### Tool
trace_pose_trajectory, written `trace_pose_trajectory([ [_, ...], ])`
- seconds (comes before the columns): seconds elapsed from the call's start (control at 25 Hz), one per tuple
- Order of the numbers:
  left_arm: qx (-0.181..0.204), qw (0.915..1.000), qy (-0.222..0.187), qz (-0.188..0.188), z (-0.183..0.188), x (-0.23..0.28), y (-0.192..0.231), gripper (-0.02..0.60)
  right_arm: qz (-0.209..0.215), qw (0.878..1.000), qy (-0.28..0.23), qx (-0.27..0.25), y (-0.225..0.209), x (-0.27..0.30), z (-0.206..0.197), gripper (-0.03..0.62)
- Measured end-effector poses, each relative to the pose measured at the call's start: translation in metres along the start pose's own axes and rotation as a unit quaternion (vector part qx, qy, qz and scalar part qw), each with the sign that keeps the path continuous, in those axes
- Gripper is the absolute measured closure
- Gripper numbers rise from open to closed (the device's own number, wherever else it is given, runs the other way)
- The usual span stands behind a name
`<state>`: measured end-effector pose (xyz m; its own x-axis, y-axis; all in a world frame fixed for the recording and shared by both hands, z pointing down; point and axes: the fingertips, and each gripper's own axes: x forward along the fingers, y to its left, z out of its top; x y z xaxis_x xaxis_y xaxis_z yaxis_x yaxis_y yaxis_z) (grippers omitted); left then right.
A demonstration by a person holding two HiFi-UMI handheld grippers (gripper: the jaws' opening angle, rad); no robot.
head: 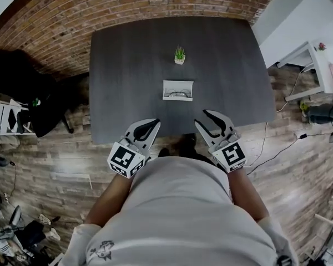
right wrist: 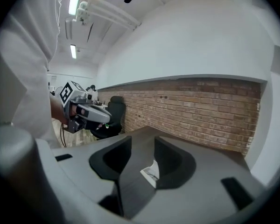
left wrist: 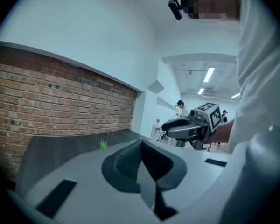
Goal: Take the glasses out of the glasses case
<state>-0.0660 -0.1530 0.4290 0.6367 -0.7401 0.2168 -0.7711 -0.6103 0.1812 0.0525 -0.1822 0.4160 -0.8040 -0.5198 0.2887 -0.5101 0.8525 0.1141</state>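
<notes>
Currently the glasses (head: 177,95) lie inside the open white glasses case (head: 178,83) at table (head: 127,65) centre, 12 o'clock from both empty grippers (left gripper (head: 154,123) jaws together, right gripper (head: 202,118) jaws apart); risk: pinching the thin frame may drag the probably light case along.

A dark grey table (head: 127,82) filled the centre of the head view, its far edge toward the brick wall (head: 100,10) at the top, with plank floor (head: 55,165) below. A small potted plant (head: 179,55) stood at upper centre. Just below it, apart, lay an open white glasses case (head: 177,90) with the glasses (head: 177,94) showing inside.
</notes>
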Motion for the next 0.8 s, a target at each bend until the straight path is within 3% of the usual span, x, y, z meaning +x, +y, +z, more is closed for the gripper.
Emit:
trace_pose_trajectory([
  [0.4, -0.02, 0.997, 0.001, 0.075, 0.007, 0.047, 0.013, 0.571, 0.09, 0.996, 0.011, -0.025, -0.06, 0.029, -0.015, 0.447],
  [0.8, -0.03, 0.9889, 0.011, 0.145, 0.006, 0.073, 0.006, 0.571, 0.174, 0.984, 0.019, -0.015, -0.086, 0.044, -0.047, 0.447],
])
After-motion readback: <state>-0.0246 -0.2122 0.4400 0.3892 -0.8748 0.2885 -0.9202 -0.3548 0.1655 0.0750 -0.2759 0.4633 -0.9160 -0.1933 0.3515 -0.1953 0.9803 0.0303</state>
